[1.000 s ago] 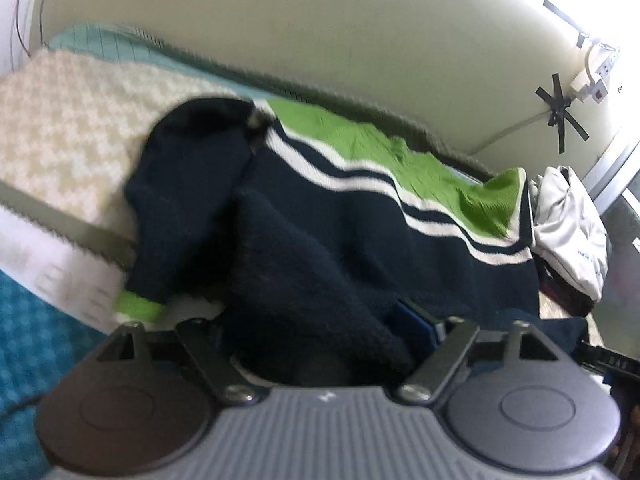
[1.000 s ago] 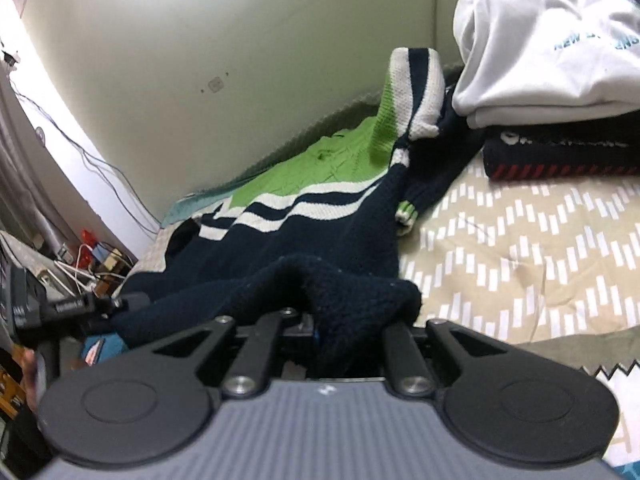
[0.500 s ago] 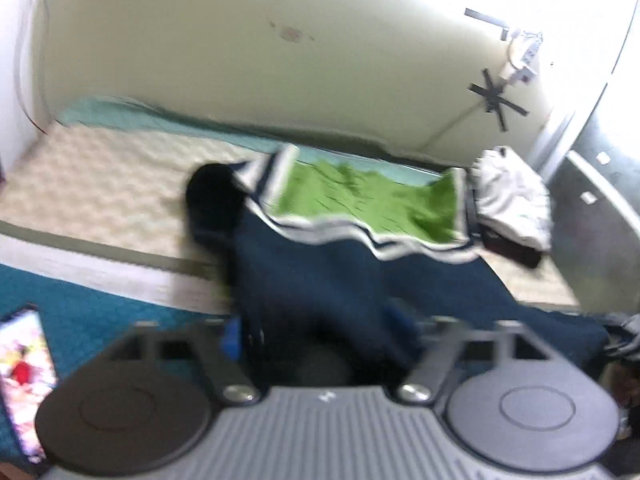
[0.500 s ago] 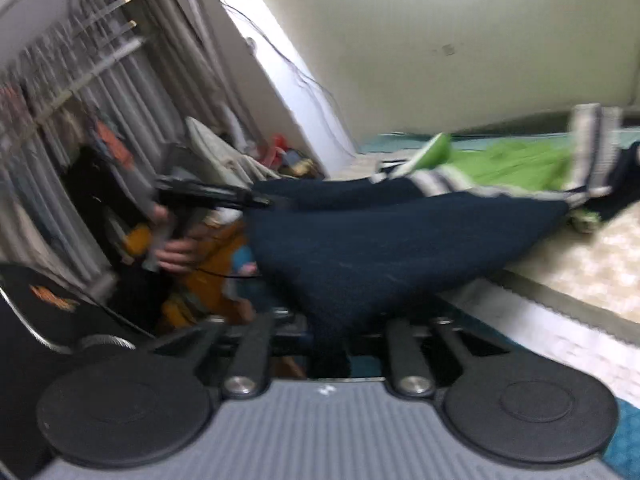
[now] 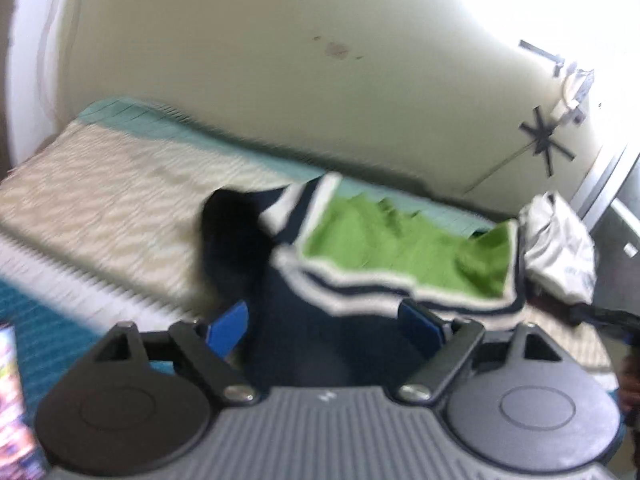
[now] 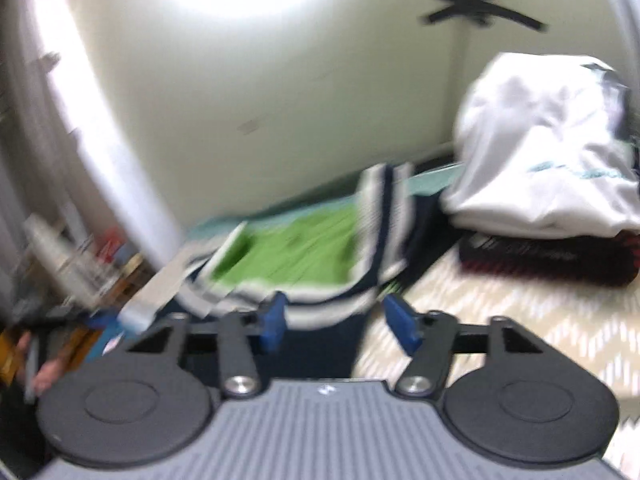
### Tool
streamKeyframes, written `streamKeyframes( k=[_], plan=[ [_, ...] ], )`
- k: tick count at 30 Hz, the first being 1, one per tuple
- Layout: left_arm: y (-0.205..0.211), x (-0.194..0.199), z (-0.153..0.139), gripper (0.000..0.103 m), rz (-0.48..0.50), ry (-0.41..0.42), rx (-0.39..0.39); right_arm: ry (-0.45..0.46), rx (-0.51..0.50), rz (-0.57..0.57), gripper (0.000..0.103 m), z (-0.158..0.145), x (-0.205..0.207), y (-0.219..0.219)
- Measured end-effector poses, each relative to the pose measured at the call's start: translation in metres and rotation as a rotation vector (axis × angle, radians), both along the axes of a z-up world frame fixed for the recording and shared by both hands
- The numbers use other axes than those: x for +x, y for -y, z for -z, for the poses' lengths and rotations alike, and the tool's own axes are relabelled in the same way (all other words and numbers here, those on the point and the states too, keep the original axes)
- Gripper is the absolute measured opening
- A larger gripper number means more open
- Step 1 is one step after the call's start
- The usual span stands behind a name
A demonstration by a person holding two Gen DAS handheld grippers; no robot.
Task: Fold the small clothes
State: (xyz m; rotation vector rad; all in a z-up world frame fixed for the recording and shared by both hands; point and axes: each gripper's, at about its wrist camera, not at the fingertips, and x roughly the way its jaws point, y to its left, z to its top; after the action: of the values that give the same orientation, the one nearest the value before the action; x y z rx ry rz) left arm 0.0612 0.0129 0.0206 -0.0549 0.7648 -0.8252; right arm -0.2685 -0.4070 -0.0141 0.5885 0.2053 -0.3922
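Both views are pretty blurry, but going left to right: in the left wrist view a phone [image 5: 14, 404] peeks in at about 8 o'clock on the teal bedding, then comes the cream patterned blanket [image 5: 116, 196] spread over the bed. The sweater [image 5: 384, 248], navy with white stripes and a green panel, lies around the middle, its dark sleeve flopped out at 9 o'clock of the green part. The left gripper [image 5: 326, 326] has its blue pads spread wide and closing in a little, with the navy hem running between them; the pads don't look pressed on it, so I'd call it released. Over at 3 o'clock sits a pile of folded clothes [image 5: 560, 248], white on top. In the right wrist view the right gripper [image 6: 338, 322] is also apart and closing, navy fabric lying between the pads but not pinched. The sweater stretches toward 12 o'clock from it, and the folded pile sits at 2 o'clock.
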Motion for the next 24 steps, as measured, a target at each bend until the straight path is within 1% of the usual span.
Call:
streamKeyframes(
  k=[2,3,5,7,8,10,11,12,13,14,15,17,19,20,21,22,23,24],
  plan=[
    [0.028,0.007,0.004,0.083,0.017,0.015,-0.007,0.025,0.095,0.068,0.041,0.010,0.011,0.030],
    [0.042,0.011,0.006,0.082,0.018,0.031,0.003,0.031,0.131,0.099,0.041,0.018,0.018,0.044],
    [0.069,0.021,0.014,0.080,0.011,0.059,0.026,0.012,0.168,0.168,0.042,0.031,0.034,0.066],
    [0.088,0.031,0.024,0.079,-0.004,0.065,0.039,-0.021,0.190,0.189,0.042,0.041,0.051,0.083],
    [0.096,0.037,0.031,0.079,-0.011,0.062,0.039,-0.043,0.186,0.197,0.038,0.044,0.060,0.087],
    [0.108,0.047,0.046,0.079,-0.021,0.037,0.029,-0.078,0.188,0.193,0.016,0.051,0.080,0.089],
    [0.113,0.051,0.055,0.079,-0.020,0.012,0.021,-0.087,0.182,0.191,0.010,0.051,0.091,0.089],
    [0.116,0.052,0.063,0.079,-0.019,-0.003,0.016,-0.089,0.177,0.187,0.007,0.050,0.099,0.088],
    [0.118,0.052,0.070,0.079,-0.022,0.005,0.028,-0.090,0.160,0.185,0.006,0.045,0.109,0.084],
    [0.120,0.050,0.074,0.077,-0.024,0.031,0.059,-0.083,0.119,0.171,0.005,0.037,0.117,0.077],
    [0.120,0.048,0.074,0.076,-0.019,0.053,0.075,-0.077,0.045,0.147,0.004,0.024,0.127,0.066],
    [0.115,0.047,0.074,0.078,-0.012,0.050,0.045,-0.078,-0.166,0.102,0.002,-0.004,0.144,0.034],
    [0.113,0.049,0.074,0.078,-0.015,0.033,0.037,-0.119,-0.439,0.064,0.001,-0.033,0.158,-0.007],
    [0.111,0.050,0.074,0.078,-0.015,0.026,0.029,-0.149,-0.590,0.072,0.000,-0.046,0.163,-0.025],
    [0.110,0.050,0.073,0.078,-0.014,0.023,0.025,-0.193,-0.766,0.107,0.000,-0.057,0.164,-0.044],
    [0.109,0.050,0.073,0.078,-0.013,0.021,0.024,-0.260,-0.961,0.171,0.000,-0.064,0.164,-0.059],
    [0.108,0.049,0.073,0.078,-0.012,0.021,0.024,-0.311,-1.090,0.220,0.000,-0.069,0.160,-0.067],
    [0.108,0.048,0.073,0.079,-0.011,0.021,0.026,-0.363,-1.189,0.269,0.000,-0.075,0.153,-0.070]
  ],
)
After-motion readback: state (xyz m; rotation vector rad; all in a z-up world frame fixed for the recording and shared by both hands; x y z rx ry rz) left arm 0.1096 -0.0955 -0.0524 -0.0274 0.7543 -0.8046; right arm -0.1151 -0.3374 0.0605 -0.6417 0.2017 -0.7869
